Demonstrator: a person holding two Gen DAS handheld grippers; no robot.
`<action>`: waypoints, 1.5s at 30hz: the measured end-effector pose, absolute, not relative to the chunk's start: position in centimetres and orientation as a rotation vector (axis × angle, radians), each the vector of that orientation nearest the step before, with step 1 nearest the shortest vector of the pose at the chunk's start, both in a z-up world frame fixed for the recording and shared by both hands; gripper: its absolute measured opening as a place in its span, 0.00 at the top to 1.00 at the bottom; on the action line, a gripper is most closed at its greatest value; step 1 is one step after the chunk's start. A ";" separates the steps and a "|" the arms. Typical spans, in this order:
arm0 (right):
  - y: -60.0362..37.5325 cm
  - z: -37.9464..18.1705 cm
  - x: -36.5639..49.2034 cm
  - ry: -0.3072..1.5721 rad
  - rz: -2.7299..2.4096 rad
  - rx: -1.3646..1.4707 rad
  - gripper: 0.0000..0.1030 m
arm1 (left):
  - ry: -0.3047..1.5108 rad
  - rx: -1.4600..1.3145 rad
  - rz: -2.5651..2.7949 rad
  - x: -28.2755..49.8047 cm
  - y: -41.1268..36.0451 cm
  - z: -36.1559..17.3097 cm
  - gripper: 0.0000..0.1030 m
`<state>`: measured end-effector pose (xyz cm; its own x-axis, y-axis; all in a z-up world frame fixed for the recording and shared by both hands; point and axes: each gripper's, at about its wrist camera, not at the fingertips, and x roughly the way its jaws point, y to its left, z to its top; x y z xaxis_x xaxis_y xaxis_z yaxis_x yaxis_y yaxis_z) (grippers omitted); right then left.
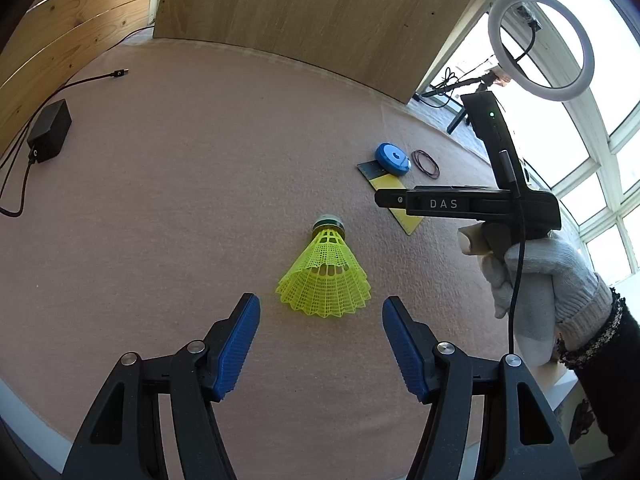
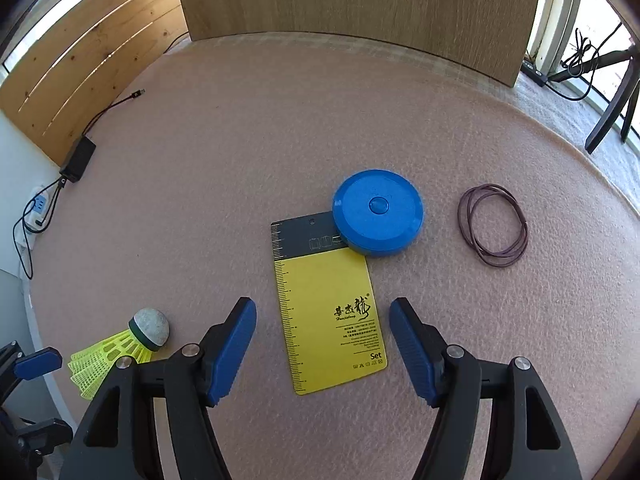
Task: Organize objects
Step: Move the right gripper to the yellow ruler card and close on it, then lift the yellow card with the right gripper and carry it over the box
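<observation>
Tabletop point(image 2: 240, 140): shuttlecock point(image 1: 325, 276), card point(image 2: 328, 312), blue disc point(image 2: 378, 218), rubber bands point(image 2: 494, 226) loose, ungathered. Left claw point(image 1: 321, 344), right claw point(image 2: 323, 350): apart, empty.

This looks like a home room set up for recording, not a lab or shop. Ahead of the claw spreads a table point(image 2: 280, 128) under soft pink felt, backed by a propped wooden board point(image 2: 360, 4) and pine plank panelling point(image 1: 68, 28) off to the left. Up to the right a ring light point(image 1: 542, 44) stands before big sunlit windows point(image 1: 600, 152), with a chair point(image 2: 612, 92) beyond the table's far right edge.
</observation>
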<state>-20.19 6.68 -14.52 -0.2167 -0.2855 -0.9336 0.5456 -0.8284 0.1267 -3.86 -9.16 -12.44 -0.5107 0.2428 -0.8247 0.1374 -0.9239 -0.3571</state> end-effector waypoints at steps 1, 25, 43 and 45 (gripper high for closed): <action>6.4 -14.5 -20.2 0.330 -2.083 1.523 0.37 | -0.595 -1.521 2.610 -3.9 -9.2 -12.5 0.35; 10.1 -14.2 -14.2 0.278 -2.086 1.534 0.56 | -0.536 -1.499 2.601 -4.5 -7.2 -11.2 0.35; 24.3 -7.1 -10.3 -0.007 -2.436 1.442 0.56 | -0.338 -1.432 2.469 -8.4 2.1 -9.7 0.35; 26.4 -6.6 -9.8 -0.046 -2.477 1.441 0.56 | -0.324 -1.427 2.453 -8.8 3.3 -9.7 0.35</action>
